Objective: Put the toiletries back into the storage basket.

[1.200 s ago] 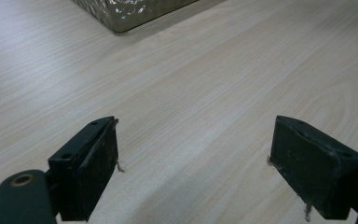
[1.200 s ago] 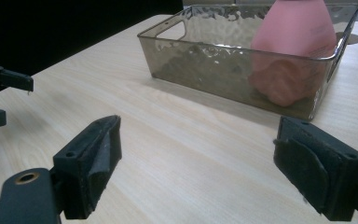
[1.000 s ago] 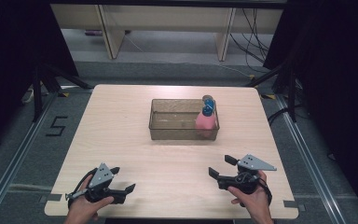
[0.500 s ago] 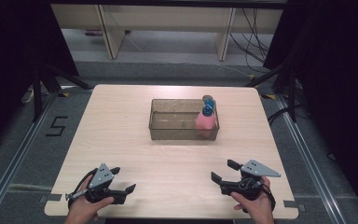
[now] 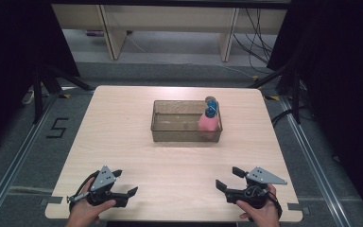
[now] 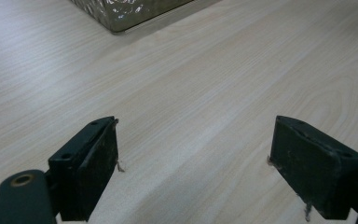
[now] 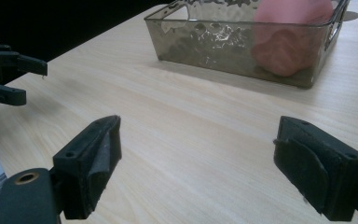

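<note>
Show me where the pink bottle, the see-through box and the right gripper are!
pink bottle (image 5: 208, 124), high view, on its pink body inside the box.
see-through box (image 5: 176, 134), high view, on its near wall.
right gripper (image 5: 229, 179), high view, midway between its open fingertips, over the table.

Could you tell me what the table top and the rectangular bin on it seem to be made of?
Table top: pale wood or wood-look laminate, matt, with visible grain lines. Bin: probably clear smoke-tinted plastic, glossy and dimpled; the pink object inside shows through its wall.
</note>
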